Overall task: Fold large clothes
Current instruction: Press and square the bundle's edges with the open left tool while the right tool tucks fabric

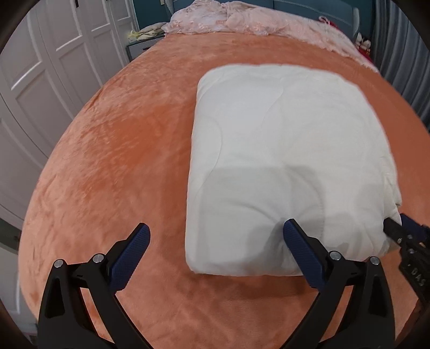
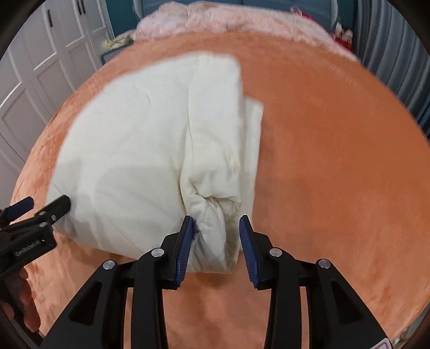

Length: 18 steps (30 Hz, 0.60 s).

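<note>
White folded quilt (image 1: 285, 161) lies in a thick bundle on an orange plush bed (image 1: 121, 161), with white wardrobe doors (image 1: 40, 67) to the left and a pink blanket (image 1: 242, 24) at the far end. Left claw (image 1: 216, 233) is spread wide, one finger against the bundle's near edge. Right claw (image 2: 216, 226) is half-spread around its bunched corner, not pinching.

Orange bed (image 1: 121, 161); white panelled wardrobe doors (image 1: 40, 67); grey curtain (image 2: 389, 40).
</note>
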Motion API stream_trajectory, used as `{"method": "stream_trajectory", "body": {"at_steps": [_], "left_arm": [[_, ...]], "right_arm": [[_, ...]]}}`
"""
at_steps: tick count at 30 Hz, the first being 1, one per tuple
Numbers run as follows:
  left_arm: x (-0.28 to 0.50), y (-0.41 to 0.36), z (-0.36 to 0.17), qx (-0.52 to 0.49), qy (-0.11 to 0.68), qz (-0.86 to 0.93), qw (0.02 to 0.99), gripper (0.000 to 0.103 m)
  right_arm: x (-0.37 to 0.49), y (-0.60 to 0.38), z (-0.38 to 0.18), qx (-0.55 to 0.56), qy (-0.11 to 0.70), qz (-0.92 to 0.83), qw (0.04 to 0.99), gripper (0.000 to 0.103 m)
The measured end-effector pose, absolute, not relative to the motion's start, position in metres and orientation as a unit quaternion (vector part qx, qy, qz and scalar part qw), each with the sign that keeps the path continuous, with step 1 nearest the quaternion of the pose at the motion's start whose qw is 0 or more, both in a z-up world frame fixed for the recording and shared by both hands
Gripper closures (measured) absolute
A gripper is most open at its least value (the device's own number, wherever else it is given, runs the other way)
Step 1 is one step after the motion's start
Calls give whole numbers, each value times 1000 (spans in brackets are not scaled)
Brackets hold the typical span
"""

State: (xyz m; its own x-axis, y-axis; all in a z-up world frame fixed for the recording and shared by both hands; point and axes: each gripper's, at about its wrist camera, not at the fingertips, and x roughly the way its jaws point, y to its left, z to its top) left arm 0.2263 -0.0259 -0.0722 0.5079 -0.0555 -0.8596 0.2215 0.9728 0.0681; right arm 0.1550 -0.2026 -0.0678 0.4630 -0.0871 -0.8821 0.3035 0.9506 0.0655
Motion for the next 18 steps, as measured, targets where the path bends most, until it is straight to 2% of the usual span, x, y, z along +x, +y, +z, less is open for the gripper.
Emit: {"method": "stream_trajectory", "body": {"at_steps": [3, 9, 14, 16, 18], "left_arm": [[230, -34, -79, 98, 491, -71, 863, 5], [228, -36, -62, 121, 477, -66, 868, 6], [235, -37, -67, 117, 485, -70, 864, 5], [237, -39, -70, 122, 484, -71, 863, 5], [238, -42, -74, 128, 482, -69, 864, 5]], "right_arm": [[161, -206, -75, 115, 508, -130, 844, 60], [158, -199, -41, 89, 482, -133, 862, 60], [172, -200, -67, 87, 507, -130, 848, 60], [177, -202, -77, 85, 512, -132, 845, 55], [181, -203, -84, 83, 513, -137, 843, 45]]}}
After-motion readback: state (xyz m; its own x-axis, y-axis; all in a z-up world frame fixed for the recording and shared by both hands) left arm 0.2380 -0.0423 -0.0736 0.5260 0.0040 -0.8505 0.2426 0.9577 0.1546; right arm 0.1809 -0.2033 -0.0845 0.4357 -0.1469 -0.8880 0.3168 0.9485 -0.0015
